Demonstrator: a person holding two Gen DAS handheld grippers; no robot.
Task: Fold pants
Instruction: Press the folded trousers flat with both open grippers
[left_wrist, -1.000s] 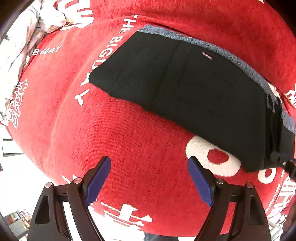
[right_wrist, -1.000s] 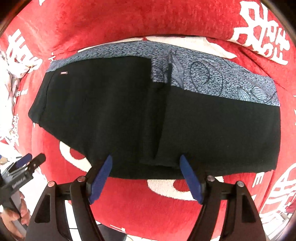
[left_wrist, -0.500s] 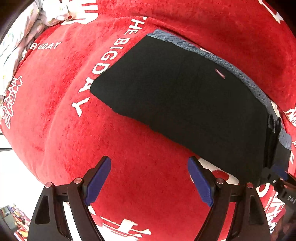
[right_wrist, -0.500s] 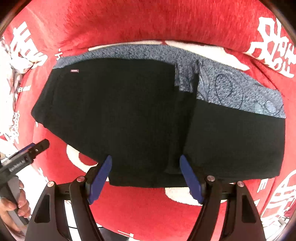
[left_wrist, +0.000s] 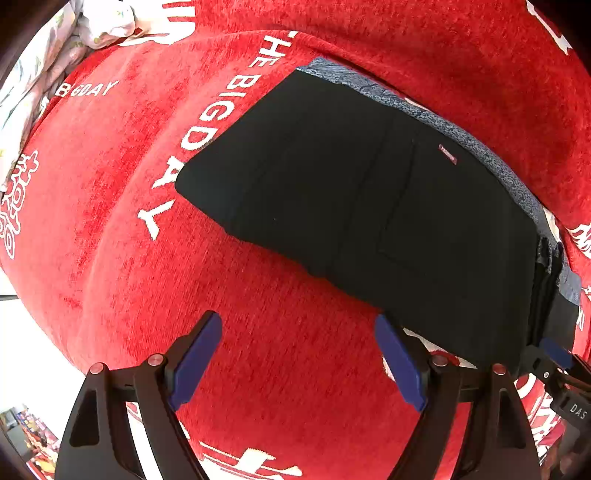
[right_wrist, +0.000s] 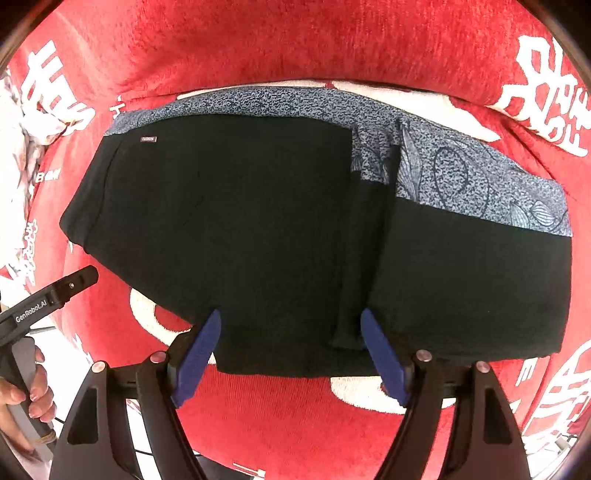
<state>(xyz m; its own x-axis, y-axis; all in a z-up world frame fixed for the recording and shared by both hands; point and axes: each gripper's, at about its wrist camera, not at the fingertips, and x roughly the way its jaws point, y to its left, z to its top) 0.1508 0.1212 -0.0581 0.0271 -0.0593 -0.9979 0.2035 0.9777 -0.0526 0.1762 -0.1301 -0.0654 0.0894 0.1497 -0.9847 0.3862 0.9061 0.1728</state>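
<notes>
Folded black pants (left_wrist: 369, 206) with a blue-grey patterned band (right_wrist: 461, 173) along the far edge lie flat on a red blanket (left_wrist: 110, 184). A small label (right_wrist: 149, 139) sits near their far left corner. My left gripper (left_wrist: 297, 321) hangs open over bare blanket just in front of the pants' near left edge, holding nothing. My right gripper (right_wrist: 291, 315) is open above the pants' near edge, beside a raised fold (right_wrist: 354, 280); its pads grip nothing. One finger of the left gripper (right_wrist: 74, 280) shows at the left of the right wrist view.
The red blanket carries white lettering (left_wrist: 207, 122). Crumpled white floral cloth (left_wrist: 33, 74) lies at the far left. The blanket's edge drops to a pale floor (left_wrist: 22, 332) at the lower left. A hand (right_wrist: 22, 391) holds the left gripper's handle.
The pants have slid lower in the left wrist view, nearer its fingers. In the right wrist view they have shifted to the right. Both grippers stay open.
</notes>
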